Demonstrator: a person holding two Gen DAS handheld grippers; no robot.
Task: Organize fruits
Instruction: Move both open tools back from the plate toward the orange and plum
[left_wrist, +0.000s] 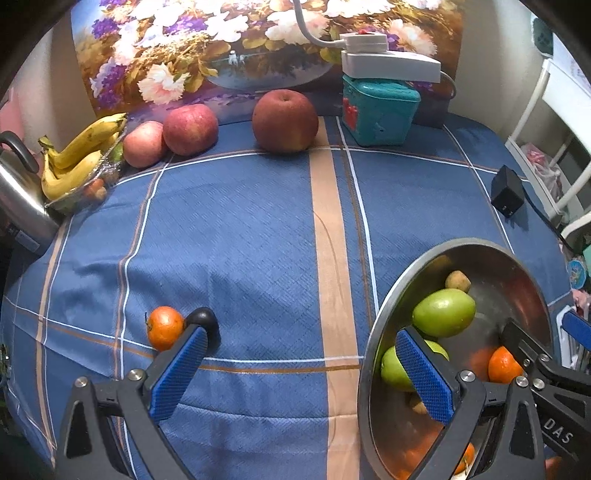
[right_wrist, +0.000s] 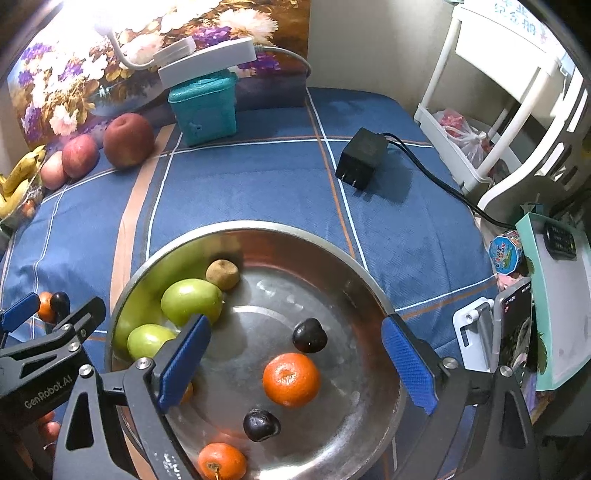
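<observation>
The right gripper (right_wrist: 295, 354) hangs spread over the bowl (right_wrist: 258, 230), gripping nothing; a tangerine (right_wrist: 291, 379), two plums and green fruit lie inside. The left gripper (left_wrist: 301, 363), spread wide and empty, hovers left of the bowl, near a loose tangerine (left_wrist: 164, 327). Apples (left_wrist: 284, 121) sit far back.

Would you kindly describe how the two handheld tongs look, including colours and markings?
Both tongs, left and right, have black angular plastic frames with silver bolts and two fingers faced with textured blue pads. White lettering shows on each body. No cables, hands or sleeves are visible.
</observation>
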